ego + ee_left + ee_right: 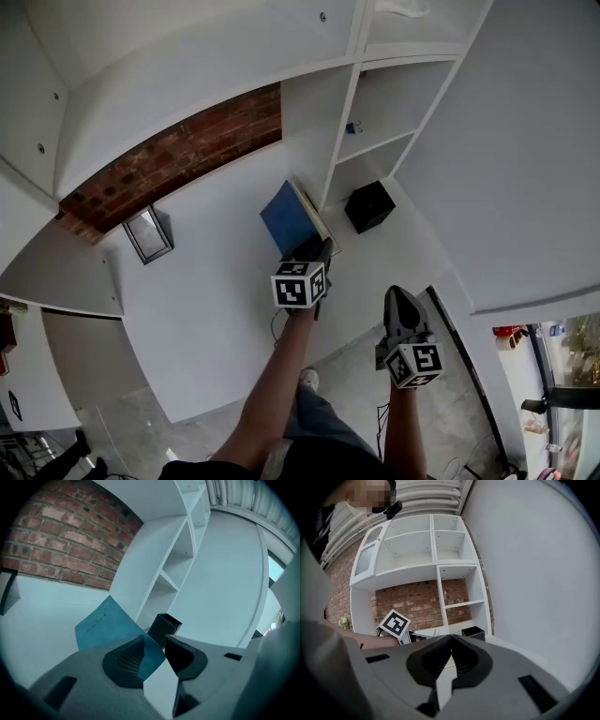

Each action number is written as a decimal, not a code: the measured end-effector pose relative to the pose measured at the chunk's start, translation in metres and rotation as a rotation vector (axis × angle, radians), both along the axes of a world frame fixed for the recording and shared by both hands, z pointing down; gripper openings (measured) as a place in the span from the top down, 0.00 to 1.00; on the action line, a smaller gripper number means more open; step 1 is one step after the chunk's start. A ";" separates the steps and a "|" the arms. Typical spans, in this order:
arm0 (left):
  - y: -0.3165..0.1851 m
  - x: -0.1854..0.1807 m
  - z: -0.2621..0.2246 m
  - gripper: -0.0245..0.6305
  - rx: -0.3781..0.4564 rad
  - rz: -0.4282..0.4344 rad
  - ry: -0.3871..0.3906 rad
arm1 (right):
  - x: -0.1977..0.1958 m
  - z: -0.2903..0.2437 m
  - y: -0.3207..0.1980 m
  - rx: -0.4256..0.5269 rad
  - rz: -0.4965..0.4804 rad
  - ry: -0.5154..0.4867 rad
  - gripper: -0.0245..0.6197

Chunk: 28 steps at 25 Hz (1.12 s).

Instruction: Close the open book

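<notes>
The blue book (286, 217) sits on the white table (202, 300) near a black box (368, 206), its cover (101, 625) tipped up. The left gripper (154, 641) has its jaws apart, with a corner of the cover between them, not squeezed. The right gripper (451, 638) is closed tight and holds nothing

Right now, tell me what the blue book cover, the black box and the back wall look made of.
The book cover looks like thin matte blue card, a flexible sheet with script printed on it. The black box is matte and sharp-edged: plastic or painted board, I can't tell. The wall is bare red brick, rough, with pale mortar joints.
</notes>
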State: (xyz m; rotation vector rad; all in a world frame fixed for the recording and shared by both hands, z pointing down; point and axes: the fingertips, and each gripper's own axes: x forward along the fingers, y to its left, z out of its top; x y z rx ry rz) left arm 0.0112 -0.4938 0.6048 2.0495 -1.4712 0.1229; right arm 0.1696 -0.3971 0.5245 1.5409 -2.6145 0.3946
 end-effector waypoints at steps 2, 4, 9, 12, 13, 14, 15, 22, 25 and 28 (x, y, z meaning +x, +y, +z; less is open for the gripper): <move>-0.006 0.009 0.008 0.77 -0.016 0.020 -0.010 | 0.005 0.002 0.001 -0.006 0.007 0.011 0.96; -0.011 0.017 0.017 0.77 -0.039 0.034 -0.015 | 0.009 0.004 0.003 -0.011 0.011 0.024 0.96; -0.017 0.030 0.045 0.76 -0.109 0.066 -0.027 | 0.020 0.009 0.009 -0.024 0.030 0.039 0.96; -0.019 0.036 0.061 0.76 -0.148 0.078 -0.042 | 0.027 0.010 0.013 -0.027 0.044 0.045 0.96; -0.019 0.037 0.065 0.76 -0.157 0.080 -0.048 | 0.030 0.010 0.014 -0.028 0.049 0.046 0.96; -0.020 0.038 0.068 0.76 -0.163 0.081 -0.053 | 0.033 0.010 0.015 -0.029 0.054 0.047 0.96; -0.020 0.039 0.071 0.76 -0.167 0.082 -0.057 | 0.035 0.010 0.016 -0.029 0.058 0.047 0.96; -0.019 0.043 0.079 0.76 -0.209 0.087 -0.047 | 0.047 0.007 0.021 -0.024 0.073 0.047 0.96; -0.018 0.043 0.083 0.76 -0.218 0.096 -0.062 | 0.049 0.004 0.023 -0.016 0.073 0.051 0.96; -0.017 0.043 0.083 0.76 -0.221 0.097 -0.070 | 0.053 0.004 0.024 -0.015 0.080 0.051 0.96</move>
